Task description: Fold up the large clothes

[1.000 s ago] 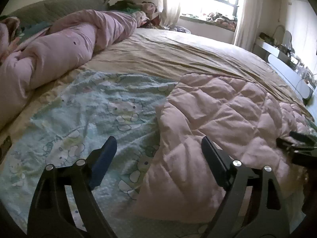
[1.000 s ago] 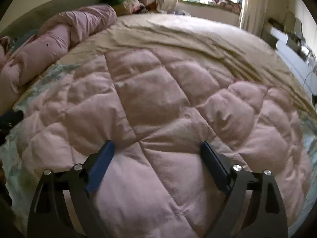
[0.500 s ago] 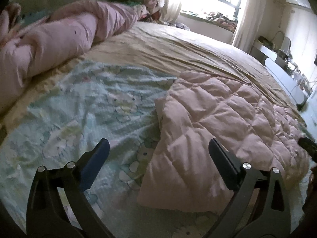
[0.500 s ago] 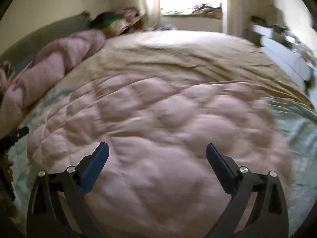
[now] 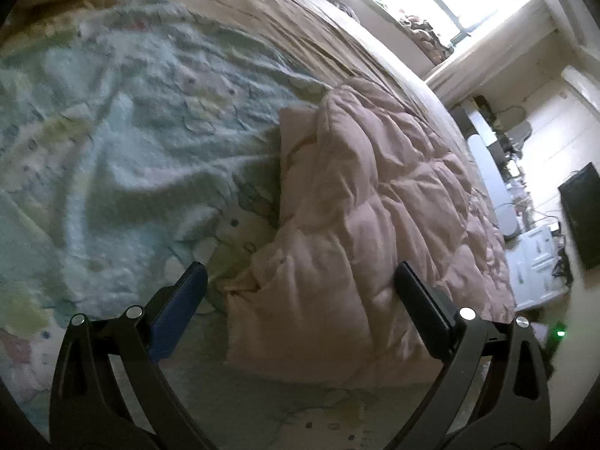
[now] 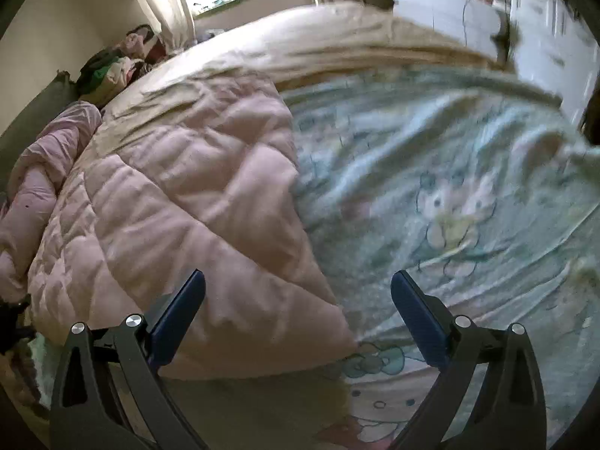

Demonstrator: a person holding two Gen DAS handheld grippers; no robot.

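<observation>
Folded pink quilted padded garment [image 5: 375,202] lies on pale-green cartoon-print sheet [image 5: 131,131]. Left gripper [image 5: 300,277] & right gripper [image 6: 298,281] both released, jaws wide, nothing gripped.

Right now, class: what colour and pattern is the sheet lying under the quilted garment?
The sheet is pale mint green with cartoon animal prints, clearest in the right wrist view.

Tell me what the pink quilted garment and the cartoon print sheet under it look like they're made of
Pink quilted garment: looks like thin, matte woven shell over soft padding; stitched lines divide it into puffy squares, filling type unclear. Cartoon print sheet: seems a light, matte woven fabric, probably cotton or a blend; it lies in fine soft wrinkles, pale green with printed figures.
</observation>
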